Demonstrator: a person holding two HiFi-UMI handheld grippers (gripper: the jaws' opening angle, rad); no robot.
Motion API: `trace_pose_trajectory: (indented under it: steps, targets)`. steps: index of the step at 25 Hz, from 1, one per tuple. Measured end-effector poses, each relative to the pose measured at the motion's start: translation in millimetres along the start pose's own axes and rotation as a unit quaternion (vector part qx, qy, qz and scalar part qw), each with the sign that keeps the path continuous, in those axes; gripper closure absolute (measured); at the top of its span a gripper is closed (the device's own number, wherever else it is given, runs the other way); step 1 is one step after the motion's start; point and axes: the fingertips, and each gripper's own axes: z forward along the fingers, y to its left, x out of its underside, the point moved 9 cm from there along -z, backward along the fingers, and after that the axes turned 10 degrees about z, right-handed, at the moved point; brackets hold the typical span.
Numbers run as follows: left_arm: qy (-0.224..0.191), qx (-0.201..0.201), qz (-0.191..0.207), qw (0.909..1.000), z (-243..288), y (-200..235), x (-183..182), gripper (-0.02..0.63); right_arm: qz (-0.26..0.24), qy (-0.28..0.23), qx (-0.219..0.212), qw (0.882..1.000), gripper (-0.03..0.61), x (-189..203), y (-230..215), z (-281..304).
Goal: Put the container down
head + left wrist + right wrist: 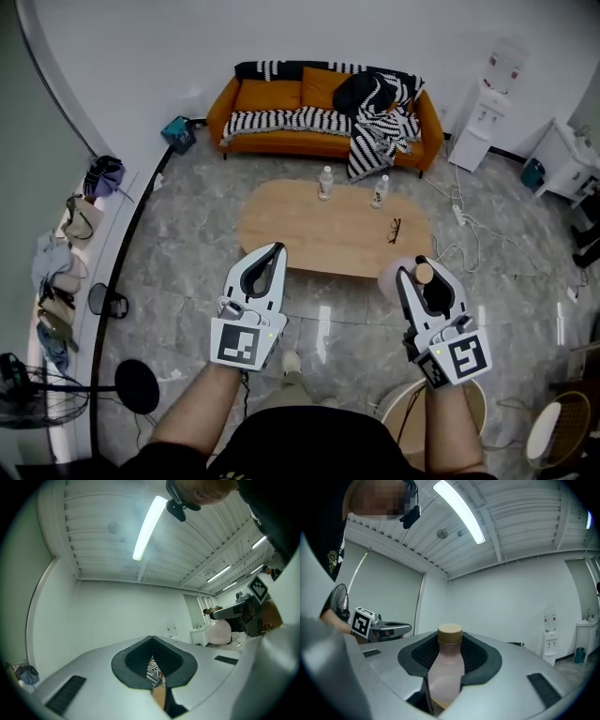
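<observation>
The right hand-held gripper (422,271) is clamping a pink container (446,670) short of the table (319,234); the left hand-held gripper (267,253) is hovering closed, empty.

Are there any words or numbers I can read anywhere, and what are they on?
No readable text anywhere.
Labels on the two bottles on the table: too small to read.
On the left gripper and right gripper: square marker patterns only, no letters.

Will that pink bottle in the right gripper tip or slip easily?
Probably stiff: the pink bottle shows no denting between the fingers. Tall and narrow-necked, it may tip easily. Its smooth sides could slip.
</observation>
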Motion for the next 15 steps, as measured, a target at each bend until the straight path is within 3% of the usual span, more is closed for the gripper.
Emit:
trace_pose_trajectory:
  steps: [15]
  targets:
    - [-0.015,0.026,-0.004,0.9996,59,47,17,0.600,0.000,0.004,0.028,1.000,0.430,-4,-13,60]
